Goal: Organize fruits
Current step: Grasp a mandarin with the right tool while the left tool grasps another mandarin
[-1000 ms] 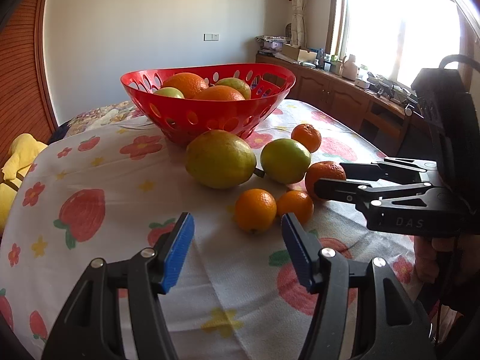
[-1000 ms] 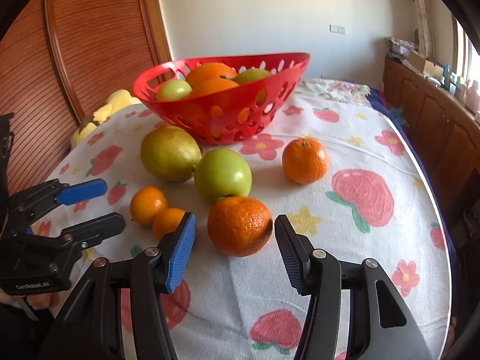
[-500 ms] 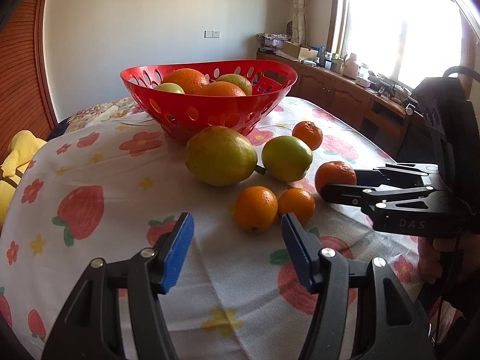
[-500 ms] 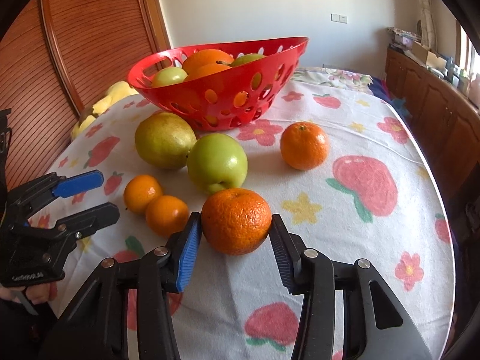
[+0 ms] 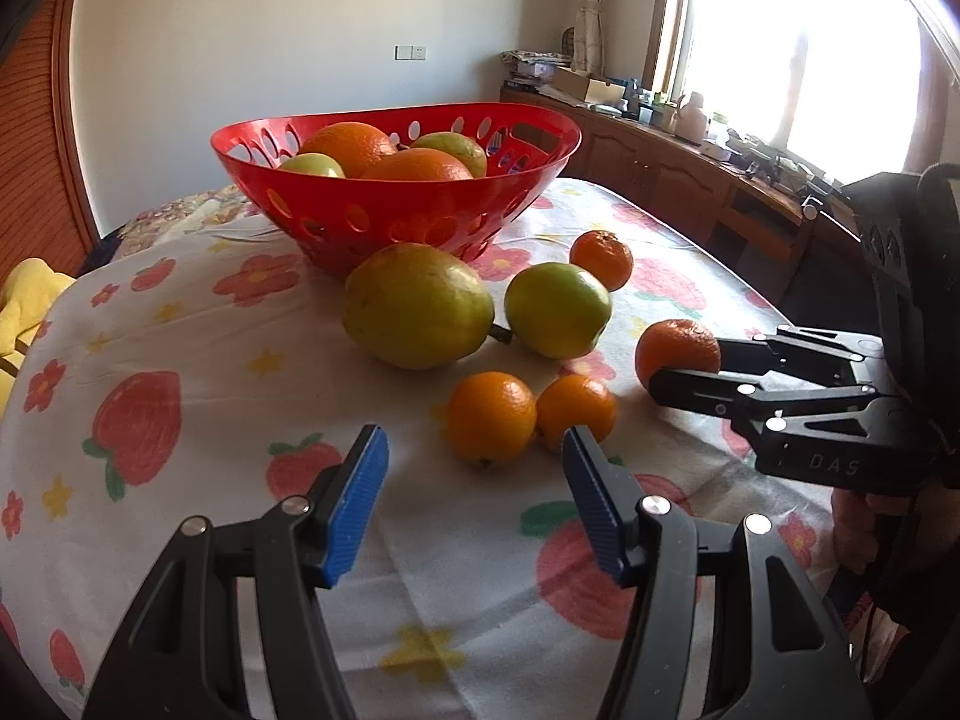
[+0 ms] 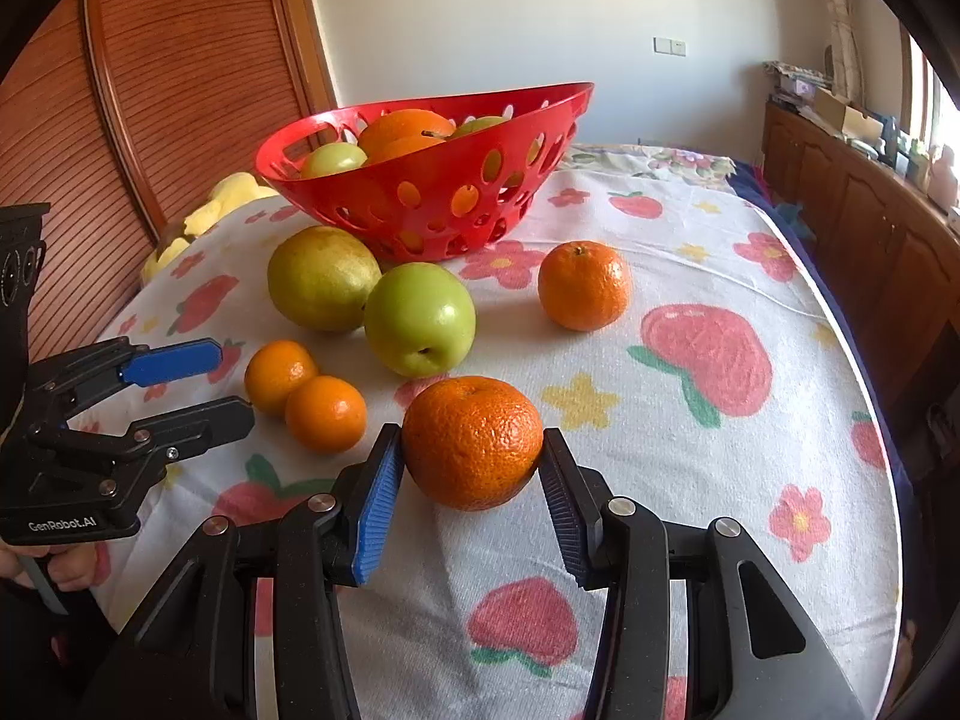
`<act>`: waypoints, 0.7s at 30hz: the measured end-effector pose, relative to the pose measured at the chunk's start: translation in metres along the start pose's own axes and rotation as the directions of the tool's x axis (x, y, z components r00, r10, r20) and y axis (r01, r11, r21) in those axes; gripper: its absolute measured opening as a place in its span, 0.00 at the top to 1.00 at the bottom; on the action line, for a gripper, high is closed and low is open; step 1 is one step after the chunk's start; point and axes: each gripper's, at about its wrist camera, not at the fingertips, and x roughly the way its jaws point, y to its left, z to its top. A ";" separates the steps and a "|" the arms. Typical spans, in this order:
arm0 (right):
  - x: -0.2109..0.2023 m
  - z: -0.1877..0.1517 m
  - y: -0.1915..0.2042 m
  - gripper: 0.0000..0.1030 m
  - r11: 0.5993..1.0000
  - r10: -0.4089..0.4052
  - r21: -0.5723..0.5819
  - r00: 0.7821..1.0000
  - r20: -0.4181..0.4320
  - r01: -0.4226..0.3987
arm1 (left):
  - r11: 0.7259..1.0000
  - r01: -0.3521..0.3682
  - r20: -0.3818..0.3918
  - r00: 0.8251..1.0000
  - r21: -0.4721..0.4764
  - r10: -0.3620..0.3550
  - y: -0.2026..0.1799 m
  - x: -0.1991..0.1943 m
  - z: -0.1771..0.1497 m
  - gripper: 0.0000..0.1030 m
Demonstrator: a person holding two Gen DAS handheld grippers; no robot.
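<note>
A large orange (image 6: 473, 441) rests on the flowered cloth with my right gripper (image 6: 474, 468) shut on it, both pads against its sides; the left wrist view shows the same orange (image 5: 677, 349) in the right gripper (image 5: 690, 375). My left gripper (image 5: 474, 495) stands open just short of two small oranges (image 5: 491, 416) (image 5: 576, 411), with nothing between its fingers. A yellow-green pear (image 5: 417, 305), a green apple (image 5: 558, 309) and another orange (image 5: 601, 258) lie before the red perforated bowl (image 5: 384, 219), which holds several oranges and green fruits.
The table's right edge (image 6: 864, 372) curves close past the held orange. Wooden cabinets (image 5: 690, 180) run under the window at right. A slatted wooden door (image 6: 150, 108) and a yellow cloth (image 5: 24, 300) are at left. A hand (image 6: 54, 570) grips the left tool.
My right gripper moved forward around the large orange and shut on it. The left gripper has hardly moved.
</note>
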 end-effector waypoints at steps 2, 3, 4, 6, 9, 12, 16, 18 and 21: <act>0.001 0.000 0.000 0.55 1.000 -0.004 0.002 1.000 -0.001 0.004 | 1.000 0.004 -0.001 1.000 0.000 -0.004 -0.001 0.001 0.003 0.47; 0.001 0.000 0.001 0.55 1.000 -0.005 -0.002 1.000 -0.001 0.005 | 1.000 0.004 -0.002 1.000 0.002 -0.004 -0.002 0.002 0.005 0.49; 0.000 0.000 0.002 0.55 1.000 -0.006 -0.005 1.000 0.000 0.006 | 1.000 0.006 -0.006 1.000 0.005 -0.006 -0.003 0.003 0.007 0.50; 0.001 -0.001 0.003 0.55 1.000 -0.007 -0.012 1.000 0.000 0.007 | 1.000 0.009 -0.016 1.000 0.013 -0.009 -0.004 0.007 0.009 0.57; 0.001 -0.001 0.003 0.55 1.000 -0.007 -0.014 1.000 0.001 0.007 | 1.000 0.006 -0.032 0.999 0.020 -0.006 -0.006 0.012 0.011 0.59; 0.001 -0.001 0.004 0.55 1.000 -0.008 -0.014 1.000 -0.001 0.008 | 1.000 0.003 -0.033 0.999 0.025 -0.002 -0.006 0.014 0.014 0.59; 0.001 -0.001 0.004 0.55 1.000 -0.010 -0.017 1.000 0.001 0.010 | 1.000 0.007 -0.036 0.999 0.026 -0.006 -0.006 0.016 0.018 0.59; 0.002 -0.001 0.004 0.55 1.000 -0.010 -0.018 1.000 0.001 0.010 | 0.999 0.000 -0.036 0.999 0.033 0.001 -0.006 0.017 0.019 0.59; 0.002 -0.001 0.004 0.55 1.000 -0.010 -0.018 1.000 0.001 0.010 | 1.000 -0.008 -0.040 0.999 0.030 0.009 -0.003 0.018 0.020 0.61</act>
